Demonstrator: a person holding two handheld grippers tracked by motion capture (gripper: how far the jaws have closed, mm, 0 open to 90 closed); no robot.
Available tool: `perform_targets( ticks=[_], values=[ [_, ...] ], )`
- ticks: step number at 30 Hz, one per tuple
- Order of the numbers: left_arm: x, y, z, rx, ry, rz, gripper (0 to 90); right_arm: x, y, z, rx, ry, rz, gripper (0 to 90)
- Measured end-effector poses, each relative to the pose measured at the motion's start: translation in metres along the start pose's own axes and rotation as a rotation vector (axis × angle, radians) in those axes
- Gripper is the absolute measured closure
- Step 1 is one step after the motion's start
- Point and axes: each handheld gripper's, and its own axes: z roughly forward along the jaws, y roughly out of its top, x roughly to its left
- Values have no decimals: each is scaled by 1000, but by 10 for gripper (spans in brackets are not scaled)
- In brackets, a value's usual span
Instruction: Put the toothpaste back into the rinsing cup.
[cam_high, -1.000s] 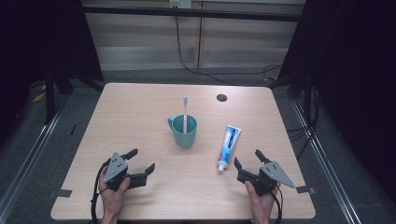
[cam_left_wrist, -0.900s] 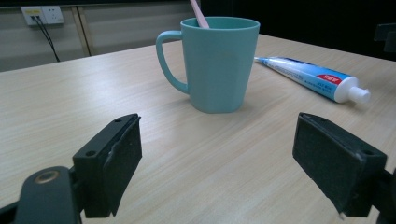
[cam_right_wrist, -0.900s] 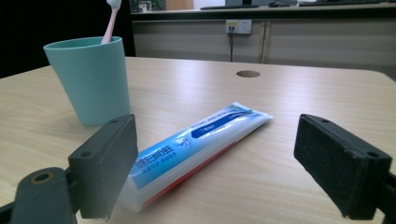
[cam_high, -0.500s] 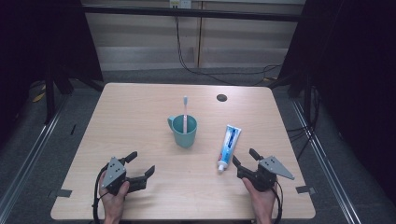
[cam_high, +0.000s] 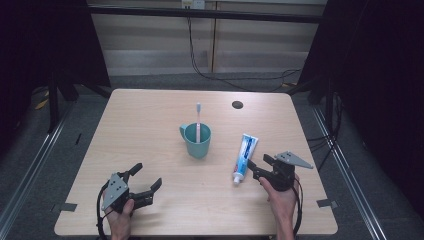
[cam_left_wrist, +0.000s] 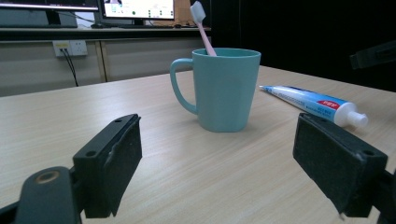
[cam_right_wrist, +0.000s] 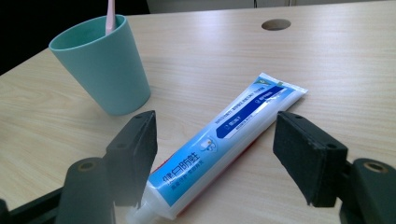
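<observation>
Toothpaste tube (cam_right_wrist: 224, 140) cap hidden behind right gripper (cam_right_wrist: 217, 156), toothbrush (cam_right_wrist: 110, 14) head cut off

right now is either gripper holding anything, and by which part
Nothing is held. The right gripper has its jaws either side of the toothpaste tube near the cap end, closing in but not pressing. The left gripper is open over bare table.

Table (cam_high: 150, 130): pale wood-grain, matt. Mug (cam_left_wrist: 226, 88): matt teal plastic. Toothpaste tube (cam_right_wrist: 224, 140): glossy printed plastic.

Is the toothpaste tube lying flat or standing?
Lying flat: the toothpaste tube rests lengthwise on the table, cap toward the person, beside the cup.
</observation>
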Motion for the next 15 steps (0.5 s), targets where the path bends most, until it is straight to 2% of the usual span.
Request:
perform_targets(
  ticks=[8, 11, 14, 15],
  values=[
    [1, -3, -6, -58, 12, -10, 156, -4, 19, 4, 85, 14, 35, 318],
    [2, -4, -8, -81, -1, -16, 158, -6, 23, 8, 117, 18, 42, 318],
    [-1, -5, -9, -96, 19, 3, 156, -8, 28, 12, 158, 27, 55, 319],
    [-1, -5, -9, -99, 19, -4, 156, -8, 29, 13, 170, 28, 57, 319]
  ],
)
